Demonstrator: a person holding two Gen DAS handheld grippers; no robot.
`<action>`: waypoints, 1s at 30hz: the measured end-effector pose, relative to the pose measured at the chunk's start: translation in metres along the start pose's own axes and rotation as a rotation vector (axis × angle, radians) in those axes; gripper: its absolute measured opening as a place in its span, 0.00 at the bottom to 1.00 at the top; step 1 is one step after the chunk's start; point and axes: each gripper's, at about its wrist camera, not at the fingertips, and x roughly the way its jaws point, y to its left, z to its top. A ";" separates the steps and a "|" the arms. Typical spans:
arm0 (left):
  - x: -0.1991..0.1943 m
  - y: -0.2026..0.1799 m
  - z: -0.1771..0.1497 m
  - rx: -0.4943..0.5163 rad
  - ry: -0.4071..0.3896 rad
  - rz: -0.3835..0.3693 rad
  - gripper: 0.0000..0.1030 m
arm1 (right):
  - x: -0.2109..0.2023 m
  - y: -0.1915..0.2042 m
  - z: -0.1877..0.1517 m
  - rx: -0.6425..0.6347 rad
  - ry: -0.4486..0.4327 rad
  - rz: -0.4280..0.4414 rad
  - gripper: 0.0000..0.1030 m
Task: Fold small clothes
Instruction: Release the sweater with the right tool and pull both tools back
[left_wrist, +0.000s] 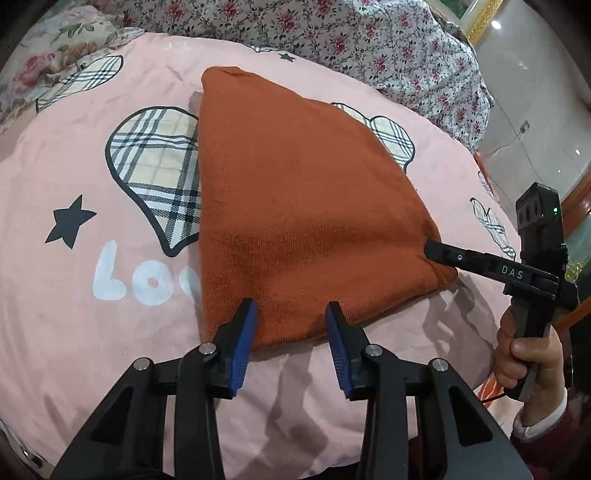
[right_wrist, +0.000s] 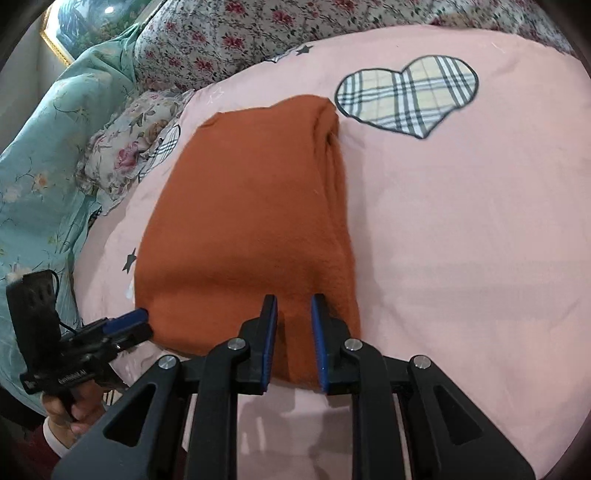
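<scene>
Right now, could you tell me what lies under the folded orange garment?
The orange garment lies on a pink bedsheet. It covers part of a plaid heart print and the end of white "Lo" lettering. The rest beneath it is hidden.

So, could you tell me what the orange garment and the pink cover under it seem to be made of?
Garment: probably a soft knit, matte, with a fine ribbed texture and thick, rounded folds. Cover: likely smooth woven cotton or similar, matte, with fine creases and printed plaid hearts.

"DAS" on right tool (left_wrist: 428, 248), "Lo" on pink cover (left_wrist: 74, 295)
</scene>
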 end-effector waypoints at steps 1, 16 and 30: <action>-0.001 -0.001 -0.001 0.002 0.002 0.005 0.38 | -0.001 -0.002 -0.001 0.003 -0.005 0.002 0.17; -0.009 -0.006 -0.016 -0.001 -0.007 0.034 0.46 | -0.017 0.005 -0.018 -0.053 -0.054 -0.062 0.17; -0.045 0.003 -0.044 -0.059 -0.046 0.196 0.77 | -0.053 0.014 -0.053 -0.066 -0.090 -0.081 0.38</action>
